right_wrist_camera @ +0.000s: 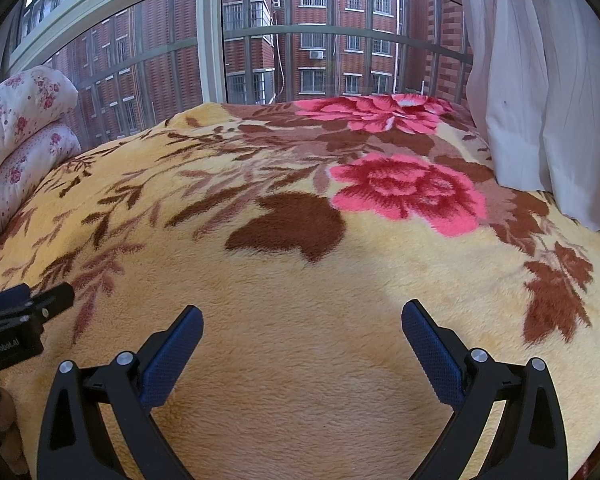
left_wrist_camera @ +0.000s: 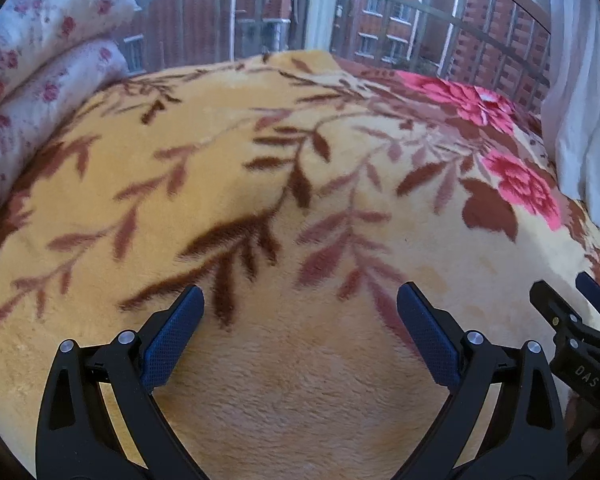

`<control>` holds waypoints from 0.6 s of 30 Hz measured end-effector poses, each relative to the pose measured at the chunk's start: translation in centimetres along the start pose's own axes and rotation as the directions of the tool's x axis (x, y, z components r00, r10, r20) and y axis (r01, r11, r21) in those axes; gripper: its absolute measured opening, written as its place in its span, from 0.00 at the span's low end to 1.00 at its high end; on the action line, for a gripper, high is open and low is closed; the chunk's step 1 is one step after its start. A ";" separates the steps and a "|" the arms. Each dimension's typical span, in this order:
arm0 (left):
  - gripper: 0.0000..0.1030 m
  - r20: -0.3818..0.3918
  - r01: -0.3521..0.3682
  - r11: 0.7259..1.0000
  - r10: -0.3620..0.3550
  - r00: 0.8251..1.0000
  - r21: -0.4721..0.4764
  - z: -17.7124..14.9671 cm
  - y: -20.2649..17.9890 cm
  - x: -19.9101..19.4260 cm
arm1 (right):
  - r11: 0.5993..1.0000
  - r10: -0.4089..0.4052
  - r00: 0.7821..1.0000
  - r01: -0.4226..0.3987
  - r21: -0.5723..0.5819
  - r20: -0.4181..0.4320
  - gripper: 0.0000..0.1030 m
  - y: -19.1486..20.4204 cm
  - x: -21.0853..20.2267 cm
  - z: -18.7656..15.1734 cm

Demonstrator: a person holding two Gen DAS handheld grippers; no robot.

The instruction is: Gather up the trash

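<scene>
- Daylight is coming through a barred window facing red brick apartment blocks, and a bed is filling most of both views, covered by a plush yellow blanket printed with brown leaves and pink roses.
- Folded floral quilts are sitting stacked at the far left of the bed, and a white curtain is hanging at the right, its hem touching the blanket.
- No trash is showing anywhere in either wrist view; I cannot tell where it is lying, so it is probably somewhere outside these frames.
- With nothing visible, handling can only be guessed: household litter such as wrappers or tissue would likely be light, soft and easily crushed, best pinched across its bulk rather than at a loose edge, and the deep pile could be letting thin pieces sink in and hide.
- Left hand-held gripper is hovering low over the blanket with its blue pads spread wide apart and nothing between them.
- Right hand-held gripper is likewise gaping wide and carrying nothing, just beside the left one, each showing at the edge of the other's view.
- Both are pointing toward the window end, so the next move is probably calling for scanning around for the first piece.
</scene>
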State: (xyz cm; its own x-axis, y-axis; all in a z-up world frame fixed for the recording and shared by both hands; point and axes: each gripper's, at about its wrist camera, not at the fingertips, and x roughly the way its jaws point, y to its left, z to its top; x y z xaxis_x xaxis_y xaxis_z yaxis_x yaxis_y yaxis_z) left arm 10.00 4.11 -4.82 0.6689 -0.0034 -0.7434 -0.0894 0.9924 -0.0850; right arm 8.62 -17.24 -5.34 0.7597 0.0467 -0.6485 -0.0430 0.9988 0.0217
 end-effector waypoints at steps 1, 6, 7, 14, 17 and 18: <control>0.92 0.000 -0.013 1.000 0.013 1.000 0.003 0.0 -0.1 0.0 | 1.000 0.000 1.000 0.000 0.000 0.000 0.95 0.0 0.0 0.0; 0.92 0.006 -0.009 1.000 0.009 1.000 0.017 -0.2 -0.4 -0.1 | 1.000 -0.001 1.000 0.001 0.001 0.000 0.95 -0.1 0.0 0.0; 0.92 0.005 -0.008 1.000 0.008 1.000 0.016 -0.2 -0.4 -0.2 | 1.000 -0.001 1.000 0.001 0.002 0.000 0.95 0.0 0.0 0.0; 0.92 -0.004 0.001 1.000 -0.001 1.000 0.006 -0.1 -0.1 0.0 | 1.000 -0.002 1.000 0.002 0.002 -0.001 0.95 0.0 0.0 0.0; 0.92 -0.006 0.002 1.000 -0.002 1.000 0.007 -0.1 0.0 0.0 | 1.000 -0.001 1.000 0.001 0.002 -0.001 0.95 0.0 0.0 0.0; 0.92 -0.006 0.003 1.000 -0.003 1.000 0.005 -0.1 0.0 0.0 | 1.000 -0.001 1.000 0.001 0.002 -0.001 0.95 0.0 0.0 0.0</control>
State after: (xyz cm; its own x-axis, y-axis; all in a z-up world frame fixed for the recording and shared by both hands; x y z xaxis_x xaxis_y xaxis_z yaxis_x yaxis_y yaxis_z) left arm 9.95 4.08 -4.90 0.6644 -0.0069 -0.7474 -0.0837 0.9930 -0.0835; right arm 8.64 -17.28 -5.32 0.7591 0.0453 -0.6494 -0.0406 0.9989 0.0223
